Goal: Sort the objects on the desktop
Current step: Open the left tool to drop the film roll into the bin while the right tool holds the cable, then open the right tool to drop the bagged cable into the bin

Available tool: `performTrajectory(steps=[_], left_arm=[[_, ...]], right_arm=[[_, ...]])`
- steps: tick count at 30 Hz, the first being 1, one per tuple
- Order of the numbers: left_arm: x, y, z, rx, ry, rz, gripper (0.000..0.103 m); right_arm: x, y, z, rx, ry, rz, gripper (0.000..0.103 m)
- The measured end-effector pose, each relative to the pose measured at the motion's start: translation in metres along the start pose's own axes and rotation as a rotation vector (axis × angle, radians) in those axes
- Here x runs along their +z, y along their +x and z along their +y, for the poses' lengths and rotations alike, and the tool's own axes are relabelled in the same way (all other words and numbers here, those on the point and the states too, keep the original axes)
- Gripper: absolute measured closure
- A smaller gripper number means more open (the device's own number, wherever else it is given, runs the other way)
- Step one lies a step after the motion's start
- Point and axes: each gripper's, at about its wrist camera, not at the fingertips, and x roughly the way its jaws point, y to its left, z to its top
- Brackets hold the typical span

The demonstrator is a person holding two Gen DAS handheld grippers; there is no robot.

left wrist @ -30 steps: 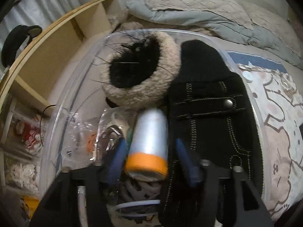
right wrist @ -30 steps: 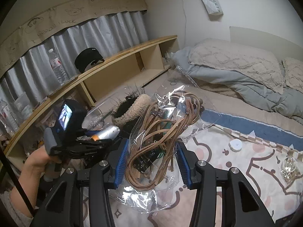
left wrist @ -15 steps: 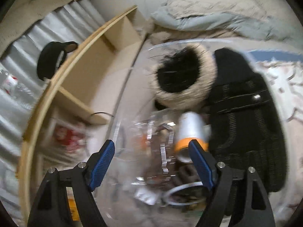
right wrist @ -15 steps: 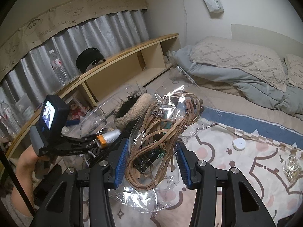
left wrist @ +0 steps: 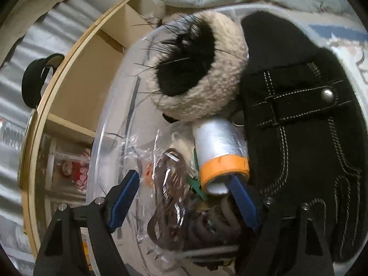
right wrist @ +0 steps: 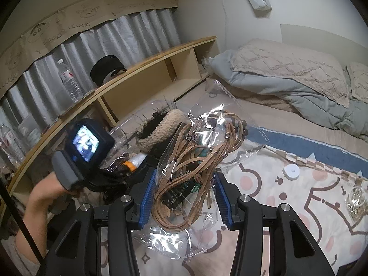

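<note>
- The left gripper [left wrist: 184, 193] is hovering over a clear plastic bin [left wrist: 108, 124], its 2 blue-padded jaws standing spread wide with nothing pinched between them.
- A white roll with an orange band [left wrist: 218, 151] is lying inside the bin, its near end just beside the left gripper's right-hand pad; whether they are touching cannot be told.
- Packed in the bin with the roll are a black fur hat with a cream fleece rim [left wrist: 197, 69], a black stitched glove [left wrist: 303, 124] and a dark braided cord in clear wrap [left wrist: 170, 195].
- The right gripper [right wrist: 184, 197] is pinching a clear plastic bag of tan leather cords [right wrist: 195, 161], holding it up above a patterned blanket [right wrist: 299, 197].
- In the right wrist view, a bare arm and hand [right wrist: 41, 197] are gripping the left gripper's handle, and its small screen [right wrist: 86, 143] is glowing.
- A wooden shelf [right wrist: 138, 76] is running along the curtain, carrying a black cap [right wrist: 104, 69] and a water bottle [right wrist: 70, 81].
- A small white disc [right wrist: 291, 171] is lying on the blanket, well apart from the bin.
</note>
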Motion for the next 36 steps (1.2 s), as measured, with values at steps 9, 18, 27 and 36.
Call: performTrajectory(steps=[9, 18, 27, 36], left_arm=[[-0.017, -0.020, 0.037, -0.100, -0.133, -0.077, 0.023], [-0.055, -0.057, 0.097, -0.199, -0.384, -0.262, 0.022], [-0.084, -0.060, 0.140, -0.215, -0.563, -0.351, 0.023], [-0.115, -0.059, 0.192, -0.169, -0.700, -0.419, 0.023]], right_arm=[[-0.003, 0.006, -0.005, 0.011, 0.008, 0.021, 0.054], [-0.002, 0.028, 0.024, 0.299, -0.181, 0.104, 0.054], [-0.014, 0.071, 0.116, 0.334, -0.298, 0.198, 0.054], [-0.014, 0.126, 0.187, 0.391, -0.291, 0.337, 0.054]])
